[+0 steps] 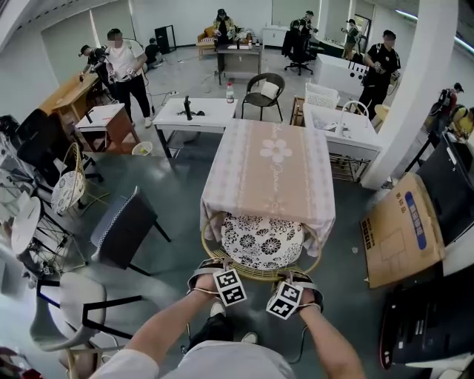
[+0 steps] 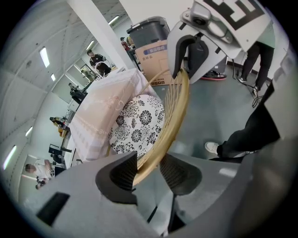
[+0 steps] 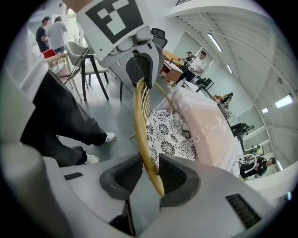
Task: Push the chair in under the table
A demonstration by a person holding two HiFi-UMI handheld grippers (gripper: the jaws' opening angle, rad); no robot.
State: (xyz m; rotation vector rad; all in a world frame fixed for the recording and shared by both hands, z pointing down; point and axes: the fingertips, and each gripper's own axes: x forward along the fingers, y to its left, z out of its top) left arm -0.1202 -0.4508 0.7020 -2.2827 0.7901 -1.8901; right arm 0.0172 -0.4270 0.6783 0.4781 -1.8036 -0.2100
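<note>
A grey, glossy floor (image 1: pixel 178 244) runs across a large open workroom with white walls (image 1: pixel 185 15). A thick white pillar (image 1: pixel 415 89) rises at the upper right of the head view. Below it a flattened cardboard box (image 1: pixel 400 229) lies on the floor. Two white desks (image 1: pixel 196 111) stand across the middle, and a black wire chair (image 1: pixel 263 92) stands behind them. A wooden desk (image 1: pixel 70 92) sits at the upper left, and a black office chair (image 1: pixel 298 44) at the upper centre. A dark side chair (image 1: pixel 122 226) and a white chair (image 1: pixel 63 307) fill the lower left. People (image 1: pixel 126 66) stand among the far desks. Long ceiling strip lights (image 3: pixel 215 42) glow at the upper right of the right gripper view.
</note>
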